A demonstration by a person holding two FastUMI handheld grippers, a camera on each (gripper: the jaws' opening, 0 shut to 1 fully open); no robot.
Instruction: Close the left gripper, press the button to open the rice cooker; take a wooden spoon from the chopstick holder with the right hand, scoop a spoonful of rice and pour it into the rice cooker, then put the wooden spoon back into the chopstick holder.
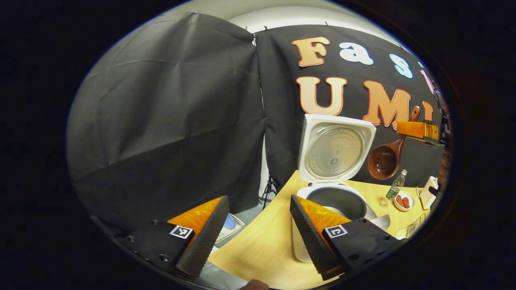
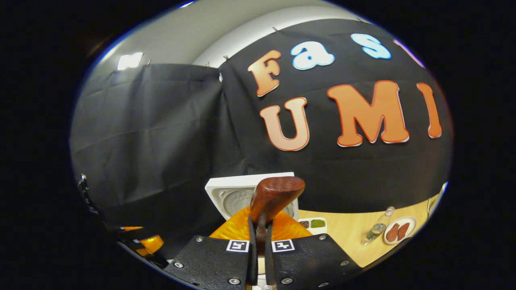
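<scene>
Here, left gripper (image 1: pixel 258 231) low over the pale wooden counter (image 1: pixel 262 245), jaws spread wide and holding nothing. Just beyond, white rice cooker (image 1: pixel 336 193) with lid raised upright and dark inner pot exposed. Right gripper (image 2: pixel 258 241) pinched tight on the handle of the reddish-brown wooden spoon (image 2: pixel 274 197), held in the air beside the open lid, bowl hanging downward. Farther right on the counter, clear plastic bottle (image 1: pixel 396 185) next to small white dish (image 1: pixel 404 201) with reddish pieces.

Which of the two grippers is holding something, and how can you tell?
The right gripper: its fingers are shut on the wooden spoon, raised beside the open rice cooker. The left gripper is spread wide, with nothing between its fingers.
</scene>
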